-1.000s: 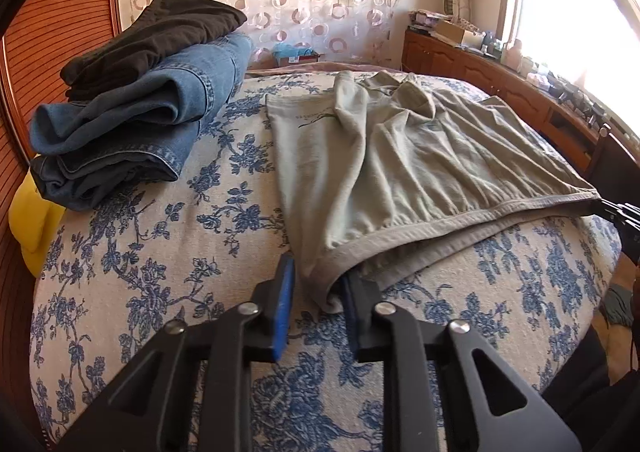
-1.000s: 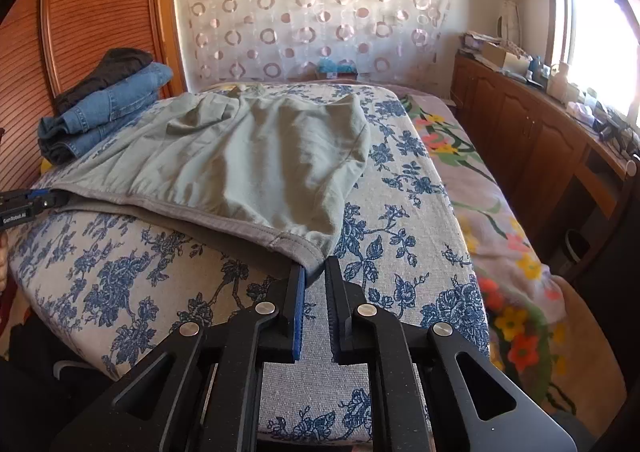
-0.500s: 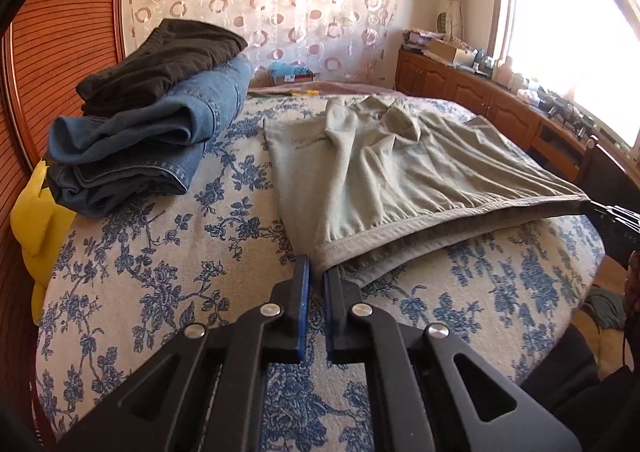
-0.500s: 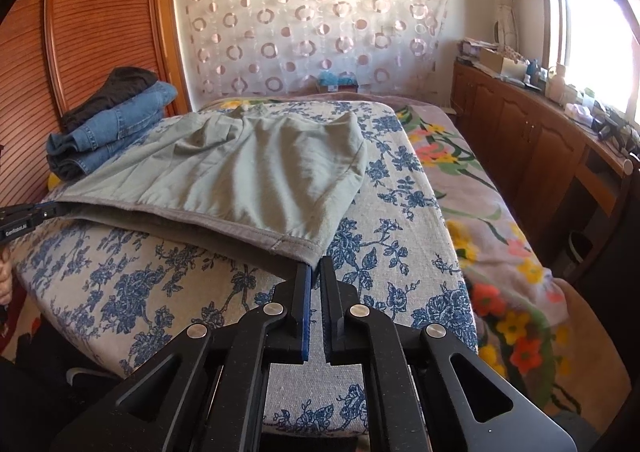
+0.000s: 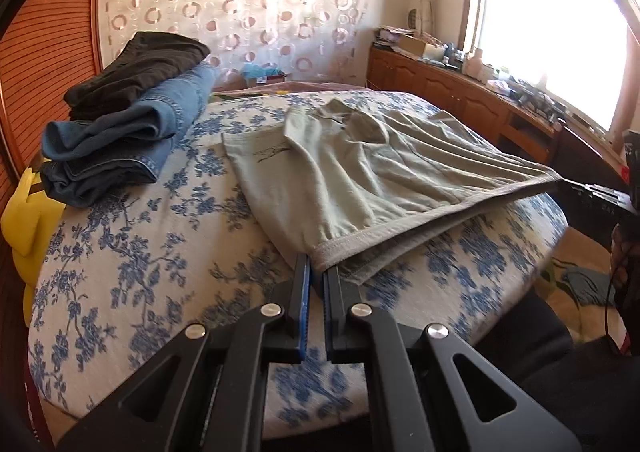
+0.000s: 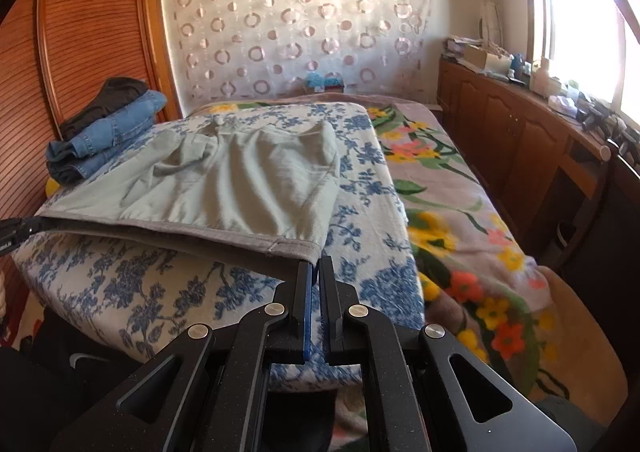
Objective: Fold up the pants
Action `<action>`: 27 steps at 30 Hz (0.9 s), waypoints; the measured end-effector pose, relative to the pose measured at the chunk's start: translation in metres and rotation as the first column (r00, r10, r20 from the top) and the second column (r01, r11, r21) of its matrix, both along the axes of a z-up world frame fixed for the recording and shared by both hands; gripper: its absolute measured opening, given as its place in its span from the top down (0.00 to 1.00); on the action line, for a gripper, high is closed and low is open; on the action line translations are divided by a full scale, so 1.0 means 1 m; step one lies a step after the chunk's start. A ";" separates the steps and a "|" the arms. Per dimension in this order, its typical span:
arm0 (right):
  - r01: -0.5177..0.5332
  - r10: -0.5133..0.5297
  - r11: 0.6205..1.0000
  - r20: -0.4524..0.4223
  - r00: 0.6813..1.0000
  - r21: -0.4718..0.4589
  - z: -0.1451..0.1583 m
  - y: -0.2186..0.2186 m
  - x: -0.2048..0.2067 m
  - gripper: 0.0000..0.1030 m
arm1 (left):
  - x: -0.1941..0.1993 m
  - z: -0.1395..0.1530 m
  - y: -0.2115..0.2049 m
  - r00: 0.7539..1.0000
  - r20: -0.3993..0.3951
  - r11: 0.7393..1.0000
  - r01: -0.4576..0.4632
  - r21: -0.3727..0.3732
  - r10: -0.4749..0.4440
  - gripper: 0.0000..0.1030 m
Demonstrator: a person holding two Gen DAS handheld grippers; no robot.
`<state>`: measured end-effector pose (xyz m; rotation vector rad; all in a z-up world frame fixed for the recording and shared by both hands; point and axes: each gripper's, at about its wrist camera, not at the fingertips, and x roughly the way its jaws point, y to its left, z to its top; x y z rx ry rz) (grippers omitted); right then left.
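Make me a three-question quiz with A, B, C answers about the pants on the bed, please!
1. Where is the pile of folded clothes?
A. on the bed's left side, by the wooden wall
B. on the floor
C. on the window counter

2. What colour are the pants being folded?
A. red
B. pale grey-green
C. black

3. What are the left gripper and right gripper doing?
A. both wide open
B. both resting flat on the pile
C. each pinching a waistband corner

Answers: 1 A, the stack sits left beside the slatted wood. 2 B, the cloth looks pale grey-green. 3 C, the waistband stretches between both.
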<state>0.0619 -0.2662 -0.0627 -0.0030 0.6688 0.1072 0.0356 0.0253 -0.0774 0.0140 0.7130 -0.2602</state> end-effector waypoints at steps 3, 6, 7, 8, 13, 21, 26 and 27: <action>0.029 -0.029 0.999 0.000 1.000 -0.019 0.000 -0.008 -0.006 1.00 | -0.003 -0.002 -0.005 1.000 -0.007 1.000 0.007 0.012 -0.007 0.98; 0.053 -0.053 0.999 -0.018 0.998 0.000 -0.004 -0.021 -0.005 1.00 | -0.003 -0.006 -0.005 1.000 -0.017 1.000 0.005 0.017 -0.005 0.98; 0.058 -0.058 0.998 -0.021 0.998 0.005 -0.006 -0.022 -0.005 1.00 | -0.003 -0.007 -0.006 1.000 -0.020 1.000 0.003 0.017 -0.003 0.98; 0.059 -0.059 0.998 -0.023 0.998 0.013 -0.008 -0.023 -0.004 1.00 | -0.002 -0.008 -0.006 1.000 -0.025 1.000 -0.001 0.018 0.002 0.98; 0.012 -0.012 0.999 -0.007 1.000 0.035 -0.006 -0.010 0.000 1.00 | 0.000 -0.012 -0.005 0.999 -0.031 0.999 -0.014 0.034 0.015 0.95; -0.031 0.032 0.999 -0.033 0.999 0.014 -0.013 0.014 0.016 0.71 | 0.003 -0.014 0.000 0.998 -0.040 0.999 -0.046 0.029 0.047 0.64; -0.034 0.034 0.999 -0.071 0.997 0.000 -0.022 0.017 0.026 0.68 | 0.002 -0.009 0.005 0.998 -0.020 0.998 -0.061 0.022 0.062 0.49; -0.031 0.031 1.000 -0.078 0.996 -0.002 -0.025 0.016 0.026 0.68 | 0.002 -0.008 0.006 0.998 -0.017 0.998 -0.063 0.022 0.063 0.45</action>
